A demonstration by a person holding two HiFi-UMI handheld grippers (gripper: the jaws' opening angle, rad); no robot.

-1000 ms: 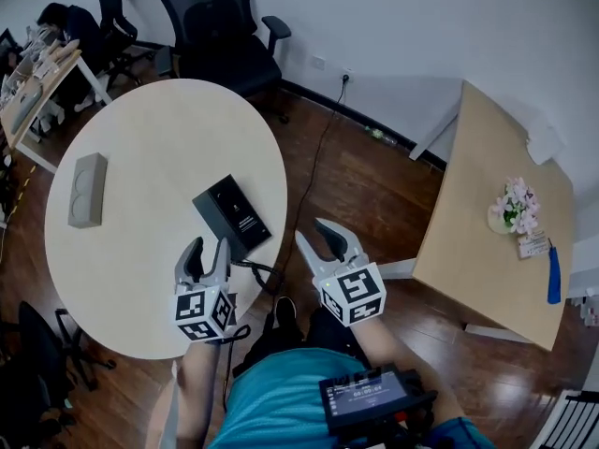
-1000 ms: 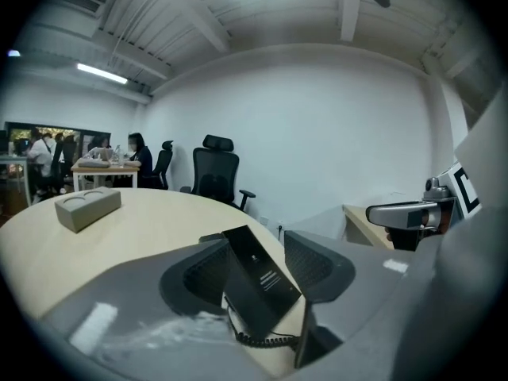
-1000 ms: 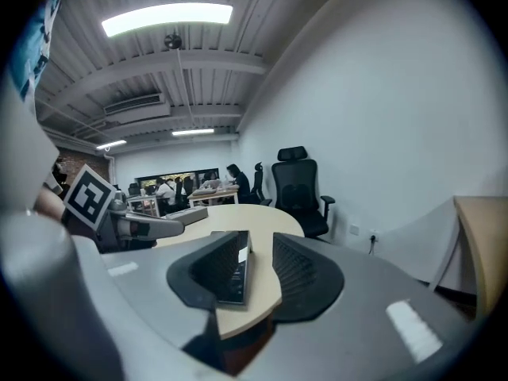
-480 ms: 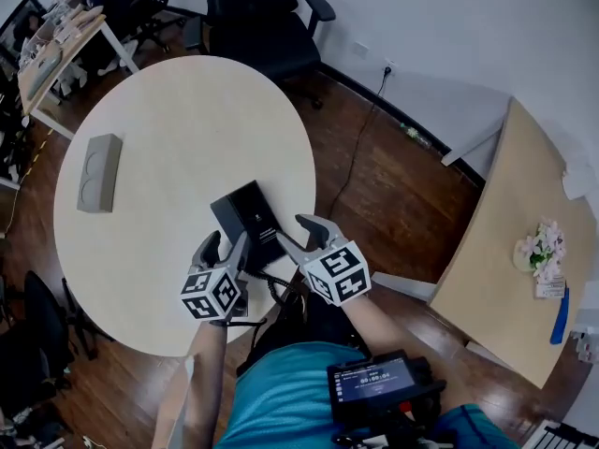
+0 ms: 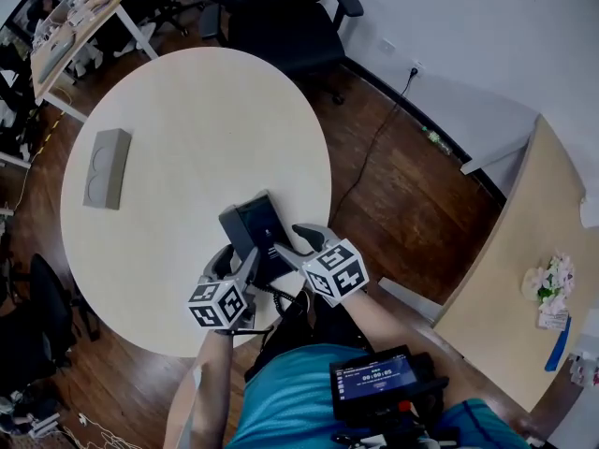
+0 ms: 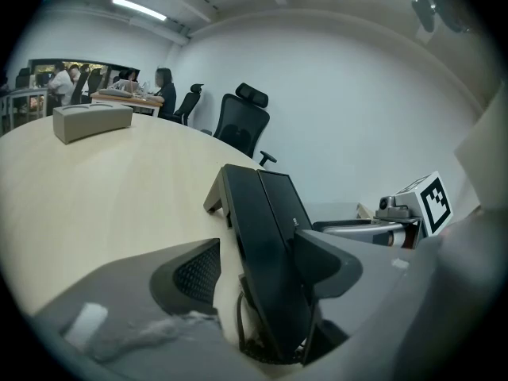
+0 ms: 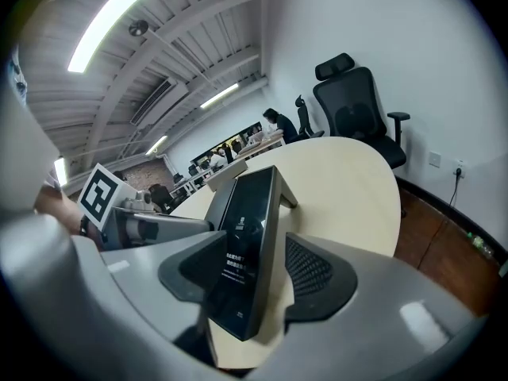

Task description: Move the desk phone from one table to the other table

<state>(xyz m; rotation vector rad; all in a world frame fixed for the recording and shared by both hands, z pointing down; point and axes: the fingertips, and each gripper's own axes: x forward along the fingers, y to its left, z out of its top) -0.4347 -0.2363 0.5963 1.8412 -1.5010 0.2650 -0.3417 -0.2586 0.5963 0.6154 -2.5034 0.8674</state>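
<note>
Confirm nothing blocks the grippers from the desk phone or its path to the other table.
Nothing visible does. The left gripper and right gripper have just been opening their jaws, with the desk phone between them. Only open floor lies before the other table.

The head view is evenly lit but rather dim and cool in tone, and no hard shadows fall on the round worktop. Its pale surface carries no glare. The wide lens bows the white wall beyond the worktop. Both gripper views are fisheye circles with black corners, and lines bend hard toward their rims. High above the worktop, ceiling strip lights burn white and blown out. The desk phone on the worktop shows a dull sheen on its glossy black face. The foreground nearest each lens is smeared out of focus. The people past the worktop's far edge are small and soft.
</note>
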